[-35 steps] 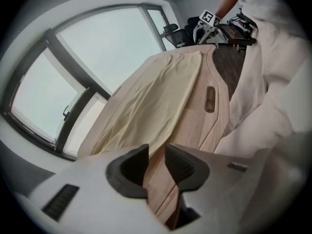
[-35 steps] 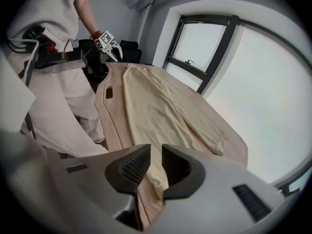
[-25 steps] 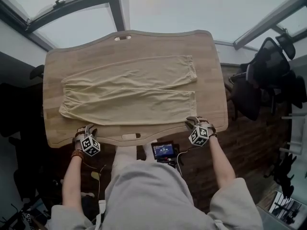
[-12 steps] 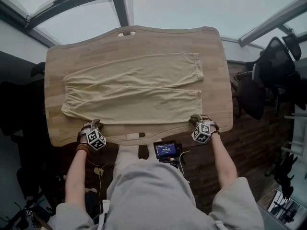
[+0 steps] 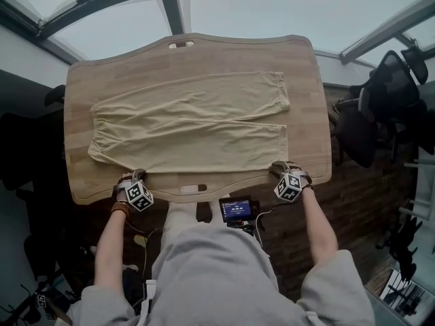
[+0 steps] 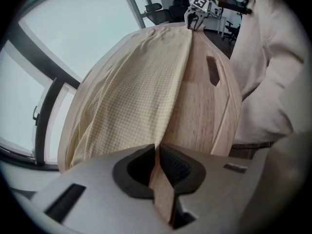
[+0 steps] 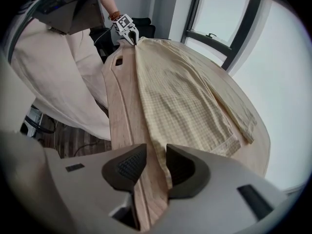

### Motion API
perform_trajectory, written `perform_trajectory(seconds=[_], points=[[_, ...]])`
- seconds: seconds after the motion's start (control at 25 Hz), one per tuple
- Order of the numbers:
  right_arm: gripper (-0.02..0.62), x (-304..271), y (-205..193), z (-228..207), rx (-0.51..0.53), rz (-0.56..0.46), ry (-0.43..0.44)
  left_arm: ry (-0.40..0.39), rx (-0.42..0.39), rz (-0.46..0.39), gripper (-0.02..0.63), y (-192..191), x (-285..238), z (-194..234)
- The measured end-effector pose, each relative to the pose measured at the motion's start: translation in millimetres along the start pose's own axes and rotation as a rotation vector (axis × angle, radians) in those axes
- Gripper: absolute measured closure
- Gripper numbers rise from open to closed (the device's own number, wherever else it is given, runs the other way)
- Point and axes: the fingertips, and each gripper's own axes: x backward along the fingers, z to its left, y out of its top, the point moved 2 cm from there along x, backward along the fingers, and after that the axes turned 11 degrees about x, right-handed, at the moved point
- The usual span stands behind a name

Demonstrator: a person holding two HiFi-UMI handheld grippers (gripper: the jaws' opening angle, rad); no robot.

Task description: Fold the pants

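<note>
Pale yellow checked pants lie flat on the wooden table, waistband at the left and leg cuffs at the right. My left gripper points steeply down at the near waist corner. In the left gripper view its jaws are closing and pinch the pants' edge at their tips. My right gripper stands at the near cuff corner. Its jaws are opening, and the pants' near edge runs between them unpressed. Each gripper shows small in the other's view: right gripper, left gripper.
Handle slots are cut into the table at the far edge and the near edge. A small screen hangs below the near edge. Dark office chairs stand to the right. The person's body is close behind the near edge.
Both grippers have come down a little onto the pants' near edge, the left at the waist corner, the right at the cuff corner. The pants lie as before.
</note>
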Motion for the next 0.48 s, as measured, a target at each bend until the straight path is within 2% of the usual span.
perform_trajectory(seconds=[0.12,0.28,0.4,0.48], points=[[0.477,0,2,2,0.000,0.001,-0.003,0.000,-0.002,-0.001,0.571,-2,4,-2],[0.488,1,-4,-5,0.007,0.015,-0.047,0.007,-0.001,0.001,0.571,-5,10,-2],[0.513,-1,-4,-3,0.016,0.017,-0.014,0.007,0.004,0.010,0.571,-10,12,-4],[0.556,-1,-3,0,0.025,0.019,-0.002,0.008,0.011,0.018,0.574,-14,14,-6]])
